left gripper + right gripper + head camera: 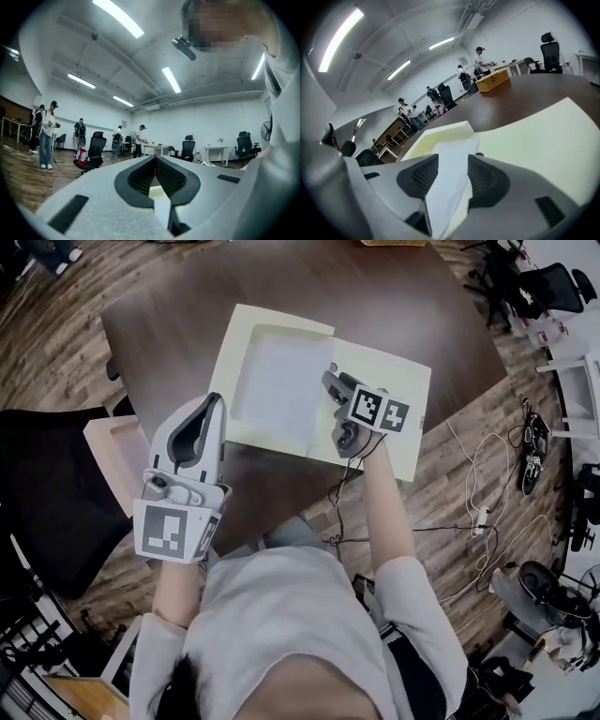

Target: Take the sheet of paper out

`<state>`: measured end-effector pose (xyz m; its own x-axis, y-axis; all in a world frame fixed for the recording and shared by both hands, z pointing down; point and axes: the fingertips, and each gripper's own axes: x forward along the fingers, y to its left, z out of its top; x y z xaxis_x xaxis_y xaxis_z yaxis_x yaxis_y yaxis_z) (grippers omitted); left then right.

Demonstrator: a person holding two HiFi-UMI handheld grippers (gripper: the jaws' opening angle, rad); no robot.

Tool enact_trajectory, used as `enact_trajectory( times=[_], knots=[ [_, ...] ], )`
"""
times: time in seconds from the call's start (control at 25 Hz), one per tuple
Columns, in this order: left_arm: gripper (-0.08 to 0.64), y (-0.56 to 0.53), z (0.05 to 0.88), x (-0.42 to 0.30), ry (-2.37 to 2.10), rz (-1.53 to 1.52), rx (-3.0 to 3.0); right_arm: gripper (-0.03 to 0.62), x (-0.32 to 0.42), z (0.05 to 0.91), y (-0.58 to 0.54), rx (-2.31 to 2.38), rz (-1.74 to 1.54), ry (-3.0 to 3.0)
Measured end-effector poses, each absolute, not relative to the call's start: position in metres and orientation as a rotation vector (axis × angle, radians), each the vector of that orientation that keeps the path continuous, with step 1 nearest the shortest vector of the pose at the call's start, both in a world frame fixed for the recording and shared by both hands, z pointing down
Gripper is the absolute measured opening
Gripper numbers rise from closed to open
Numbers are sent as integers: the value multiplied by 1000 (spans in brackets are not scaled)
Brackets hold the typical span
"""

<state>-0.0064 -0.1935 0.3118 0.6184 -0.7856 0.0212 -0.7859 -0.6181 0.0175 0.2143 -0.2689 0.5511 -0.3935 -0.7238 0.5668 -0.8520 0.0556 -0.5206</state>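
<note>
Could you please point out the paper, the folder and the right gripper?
paper (281, 388): head view, middle of the sheet.
folder (389, 367): head view, bare right flap.
right gripper (453, 159): right gripper view, gap between its jaws.

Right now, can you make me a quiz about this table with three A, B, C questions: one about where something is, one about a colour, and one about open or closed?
1. Where does the white sheet lie?
A. on the open folder
B. on the floor
C. on a chair

2. What colour is the folder?
A. red
B. pale yellow
C. black

3. How do the right gripper's fingers stand?
A. pressed together
B. apart, with the sheet seen between them
C. shut on a pen

Answers:
1 A, the head view shows the sheet on the folder's left half.
2 B, it looks pale yellow against the dark table.
3 B, the right gripper view shows a gap between the fingers.
</note>
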Motion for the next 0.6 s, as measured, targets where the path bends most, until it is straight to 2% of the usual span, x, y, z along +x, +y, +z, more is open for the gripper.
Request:
enact_trajectory(
  times=[0.6],
  knots=[
    [9, -220, 331, -18, -1478, 90, 2713, 169, 215, 608, -318, 1542, 1405, -2009]
  ],
)
